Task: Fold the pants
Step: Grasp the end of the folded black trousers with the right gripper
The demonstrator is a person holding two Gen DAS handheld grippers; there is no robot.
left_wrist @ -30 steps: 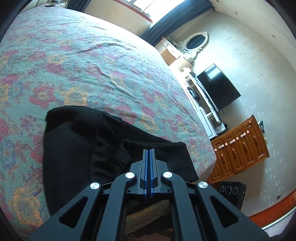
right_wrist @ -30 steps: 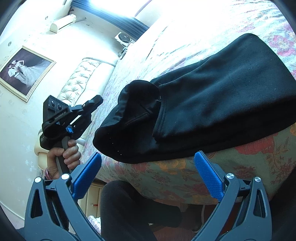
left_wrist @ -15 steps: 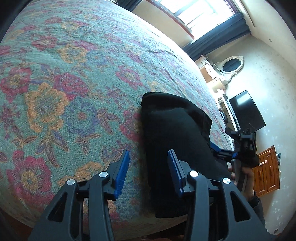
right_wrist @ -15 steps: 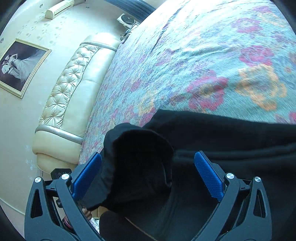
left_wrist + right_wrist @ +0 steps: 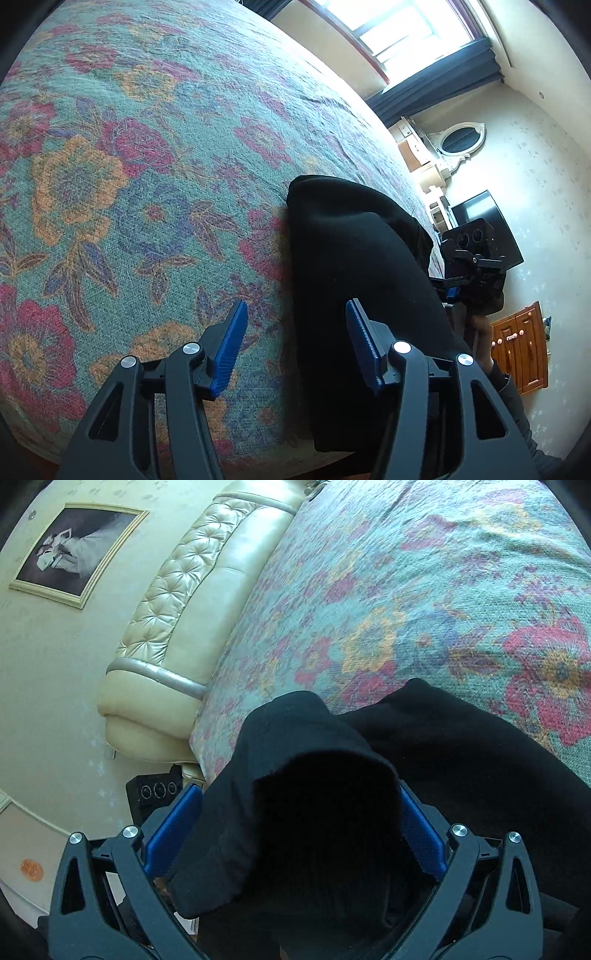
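Two grippers over the bedspread: left gripper opening above the black pants edge, right gripper spread wide around a bunched fold, not pinching.

No text, label, brand or number can be read anywhere in either view; the small orange round mark at the far left is too blurred.

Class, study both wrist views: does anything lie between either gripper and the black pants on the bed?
Nothing visible does. The left gripper, jaws opening, straddles the pants' edge; the right gripper has cloth between its open jaws.
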